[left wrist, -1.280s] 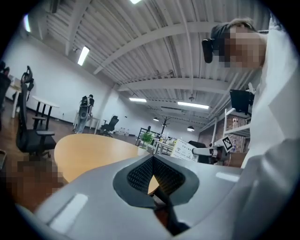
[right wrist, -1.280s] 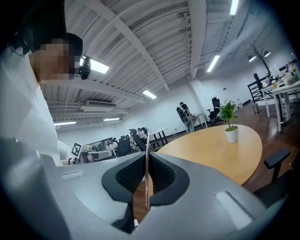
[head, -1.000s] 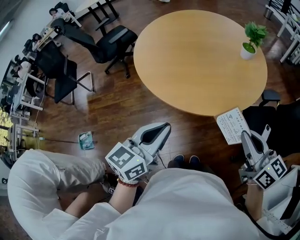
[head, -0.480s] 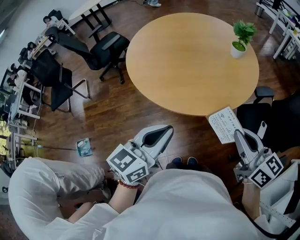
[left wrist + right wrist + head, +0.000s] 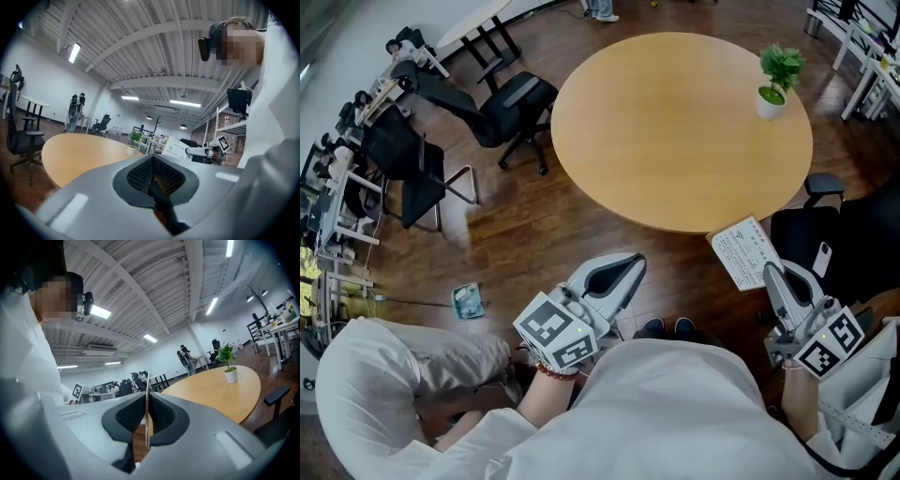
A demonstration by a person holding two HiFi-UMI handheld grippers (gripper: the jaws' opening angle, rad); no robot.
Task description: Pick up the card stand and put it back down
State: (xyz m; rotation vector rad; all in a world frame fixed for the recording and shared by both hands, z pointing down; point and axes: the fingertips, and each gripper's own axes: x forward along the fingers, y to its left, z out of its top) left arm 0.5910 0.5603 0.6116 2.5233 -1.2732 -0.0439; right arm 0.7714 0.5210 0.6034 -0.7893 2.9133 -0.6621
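Lifted, by my reading, for its return to the round table (image 5: 675, 122), the card stand (image 5: 748, 251) sits clamped edge-on in my right gripper (image 5: 773, 277) beside the rim, while my left gripper (image 5: 621, 270) waits closed and empty.

The card stand (image 5: 748, 251) is a thin, flat white sheet with small print and a wifi sign near its top corner. It sits at the lower right of the head view, lifted and tilted, its lower end pinched in the right gripper (image 5: 772, 277). The right gripper view shows it edge-on, an upright sliver at centre frame.
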